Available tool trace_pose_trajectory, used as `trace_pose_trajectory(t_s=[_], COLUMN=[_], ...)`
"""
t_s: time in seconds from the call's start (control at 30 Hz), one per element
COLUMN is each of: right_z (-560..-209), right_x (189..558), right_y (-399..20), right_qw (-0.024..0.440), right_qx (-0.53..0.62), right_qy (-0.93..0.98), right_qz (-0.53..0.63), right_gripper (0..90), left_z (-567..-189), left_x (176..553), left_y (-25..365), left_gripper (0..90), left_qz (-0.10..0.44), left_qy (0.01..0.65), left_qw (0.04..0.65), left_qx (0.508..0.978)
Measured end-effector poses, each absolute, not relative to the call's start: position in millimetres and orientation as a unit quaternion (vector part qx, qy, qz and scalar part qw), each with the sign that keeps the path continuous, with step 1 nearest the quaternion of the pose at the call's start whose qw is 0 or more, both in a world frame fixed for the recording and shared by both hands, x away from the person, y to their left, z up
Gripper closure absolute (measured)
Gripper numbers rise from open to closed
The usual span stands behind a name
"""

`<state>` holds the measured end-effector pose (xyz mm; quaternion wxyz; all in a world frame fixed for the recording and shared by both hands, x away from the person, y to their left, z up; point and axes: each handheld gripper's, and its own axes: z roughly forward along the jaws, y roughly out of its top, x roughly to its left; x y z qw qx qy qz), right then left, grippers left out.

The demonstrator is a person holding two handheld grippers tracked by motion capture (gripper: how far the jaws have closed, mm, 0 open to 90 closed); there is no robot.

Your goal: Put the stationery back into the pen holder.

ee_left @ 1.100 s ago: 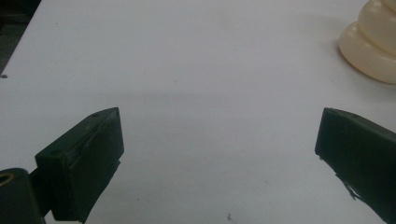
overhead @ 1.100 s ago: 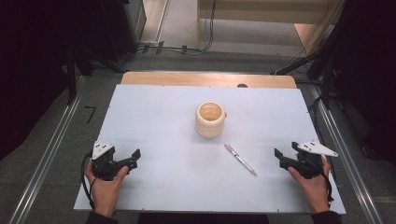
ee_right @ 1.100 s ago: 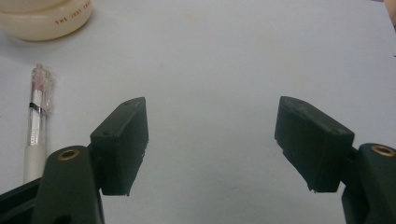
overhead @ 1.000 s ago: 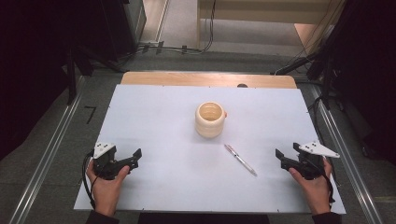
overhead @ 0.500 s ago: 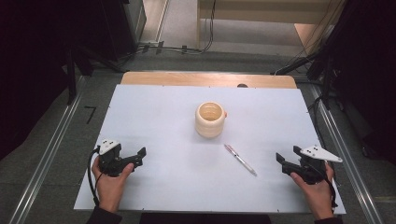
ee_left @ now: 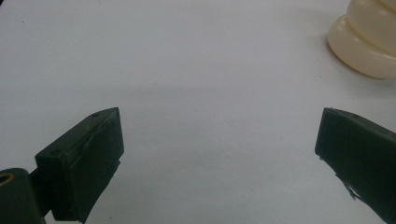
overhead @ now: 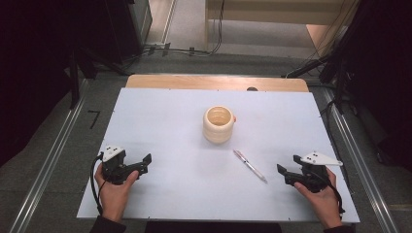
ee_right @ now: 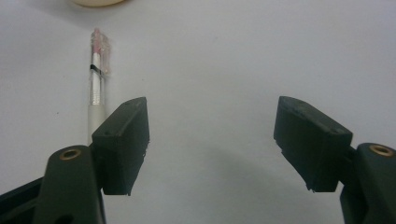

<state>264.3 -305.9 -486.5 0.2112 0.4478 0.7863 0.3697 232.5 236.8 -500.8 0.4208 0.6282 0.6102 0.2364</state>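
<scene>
Likely the thin pen (overhead: 249, 165), at ten o'clock from the wide-open, empty right gripper (overhead: 282, 171), could roll away from a skewed pinch, while the left gripper (overhead: 147, 160) gapes empty too.

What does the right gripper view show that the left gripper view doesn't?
Right gripper view: the pen lying on the table, beside one jaw of the open right gripper, plus just the bottom edge of the cup. Left gripper view: the cup's ribbed lower side at upper right, beyond the open left gripper. Both: wide-apart black jaws with nothing between them, the white table, and some of the cup.
</scene>
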Motion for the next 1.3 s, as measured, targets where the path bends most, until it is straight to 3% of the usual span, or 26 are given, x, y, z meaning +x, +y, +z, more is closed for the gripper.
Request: trace_pose_trajectory(t_s=[1.3], right_z=[-494], right_x=[266], right_y=[-276], right_qw=[0.175], right_qx=[0.414], right_qy=[0.818], right_qz=[0.359], right_gripper=[29.6], left_z=[-501], left_x=[231], left_y=[238], left_gripper=[1.8], left_qz=[0.236], left_qy=[0.61], left_qw=[0.419], left_qx=[0.631])
